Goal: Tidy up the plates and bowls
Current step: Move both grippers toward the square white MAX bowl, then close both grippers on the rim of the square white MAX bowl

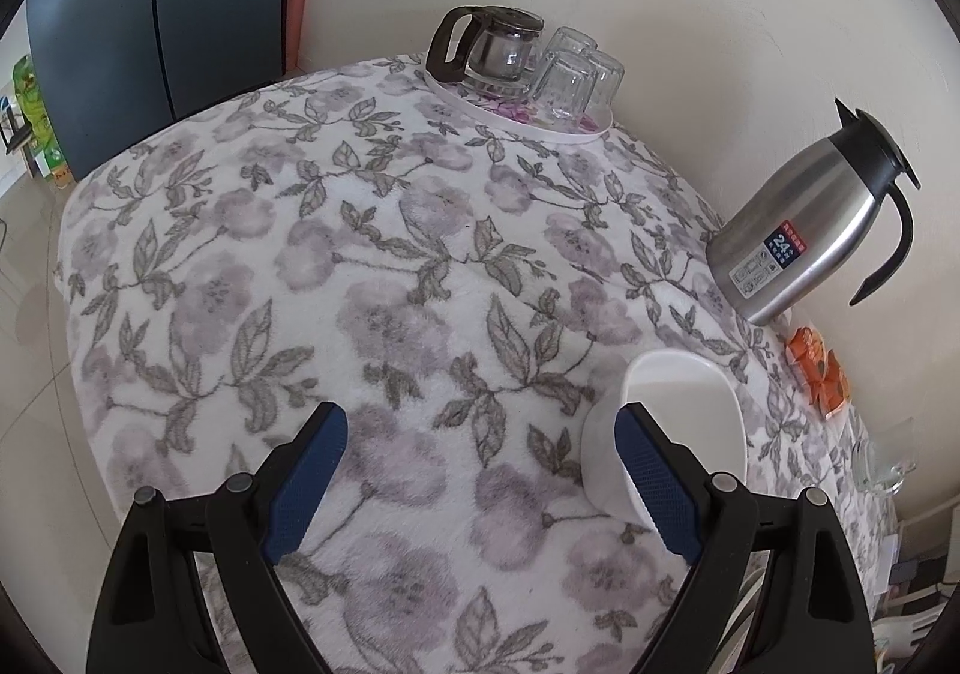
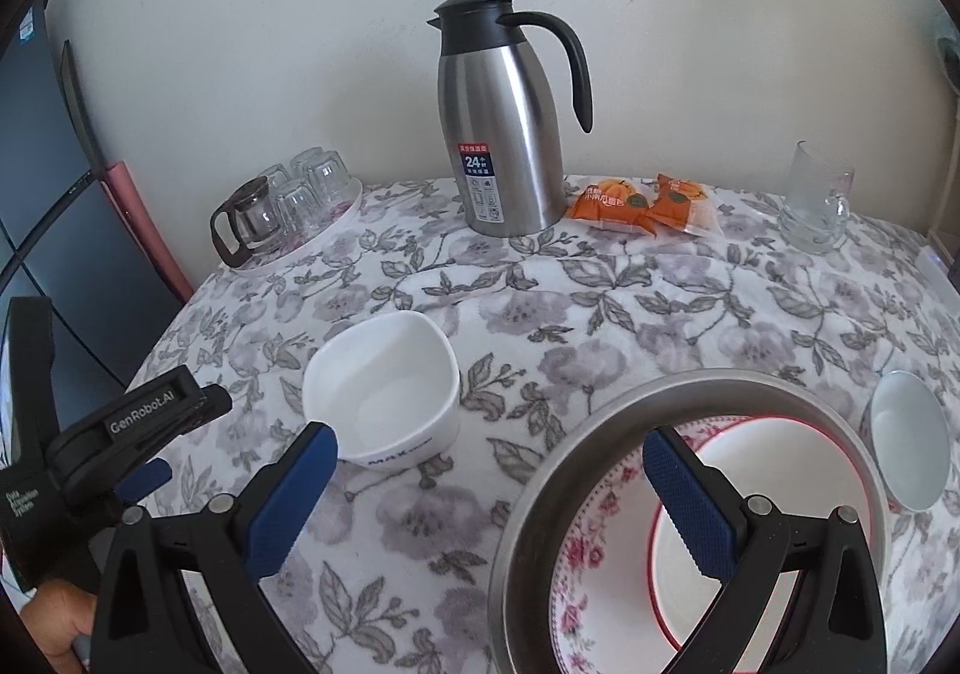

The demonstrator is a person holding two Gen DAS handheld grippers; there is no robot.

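Note:
A white square bowl [image 2: 384, 392] stands upright on the flowered tablecloth [image 2: 660, 302]; in the left wrist view the bowl [image 1: 684, 410] sits at lower right. My left gripper [image 1: 480, 416] is open, its right finger [image 1: 654, 482] in front of the bowl's near wall, nothing between the pads. A round metal pan [image 2: 540, 470] holds a rose-patterned plate [image 2: 582, 554] and a red-rimmed white plate [image 2: 666, 572]. A small white bowl [image 2: 912, 446] lies to its right. My right gripper [image 2: 489, 437] is open, straddling the gap between square bowl and pan. The left gripper [image 2: 180, 434] shows at the left edge.
Along the wall stand a steel thermos jug [image 2: 504, 134], a white tray [image 2: 336, 221] with upturned glasses and a glass teapot [image 2: 252, 218], orange snack packets [image 2: 642, 203] and a glass mug [image 2: 816, 200]. A dark cabinet [image 1: 150, 14] is beyond the table's left edge.

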